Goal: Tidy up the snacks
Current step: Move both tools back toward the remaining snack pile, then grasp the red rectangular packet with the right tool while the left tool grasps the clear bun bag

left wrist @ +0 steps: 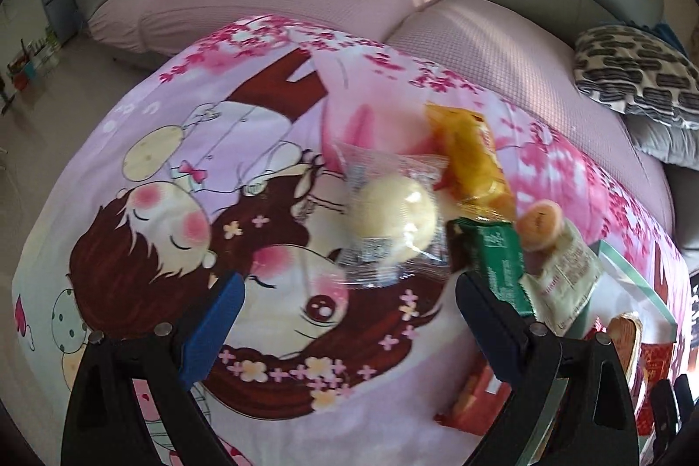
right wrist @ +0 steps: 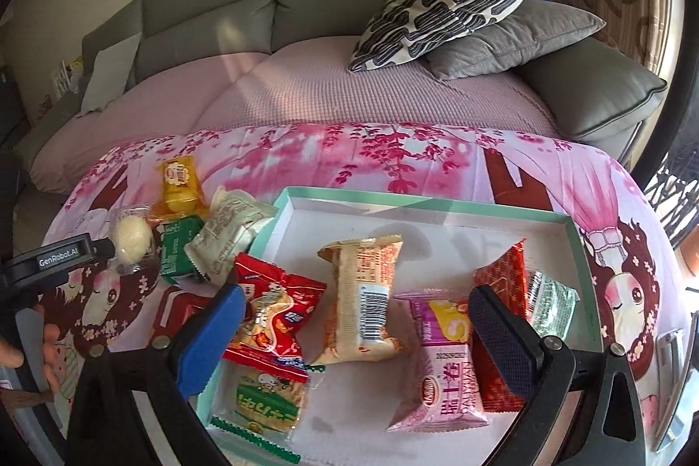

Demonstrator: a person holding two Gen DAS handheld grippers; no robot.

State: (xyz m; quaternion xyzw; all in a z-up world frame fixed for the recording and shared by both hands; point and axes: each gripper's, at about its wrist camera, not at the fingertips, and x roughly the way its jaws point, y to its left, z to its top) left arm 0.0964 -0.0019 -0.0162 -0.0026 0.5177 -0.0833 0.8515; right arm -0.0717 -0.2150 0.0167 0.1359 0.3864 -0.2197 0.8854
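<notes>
Hovering low over the cartoon-print cloth (left wrist: 144, 169), the left gripper (left wrist: 349, 313) has its jaws spread wide with nothing between them. Just ahead of the gap, slightly toward its right finger, lies a round cream bun in clear wrap (left wrist: 395, 215); the crinkled film reaches back almost level with the fingertips, and its long axis runs ahead and slightly left of them. Beyond that right fingertip sits a glossy green packet (left wrist: 498, 260), apparently touching the pad. Further ahead lies a shiny orange-yellow packet (left wrist: 472, 160), long axis running away from the fingers. Right of the green one lies a matte silver-white pouch (left wrist: 563, 274) with a small peach-coloured round snack (left wrist: 539, 223) at its far end.

The left gripper is plainly the nearer one to this loose cluster, so the bun looks like its next pick, needing only a short forward reach.

The right gripper (right wrist: 356, 330) also stands wide and empty, over a shallow white tray with a mint-green rim (right wrist: 437, 206). By its left finger a red crinkled packet (right wrist: 275, 317) overlaps the tray's edge, with a green-and-clear cracker pack (right wrist: 266, 400) below. Between the fingers lie a tall beige pouch (right wrist: 362, 304) and a pink packet (right wrist: 441, 370). A red foil packet (right wrist: 502, 274) and a pale green one (right wrist: 550, 304) sit behind the right finger.
</notes>
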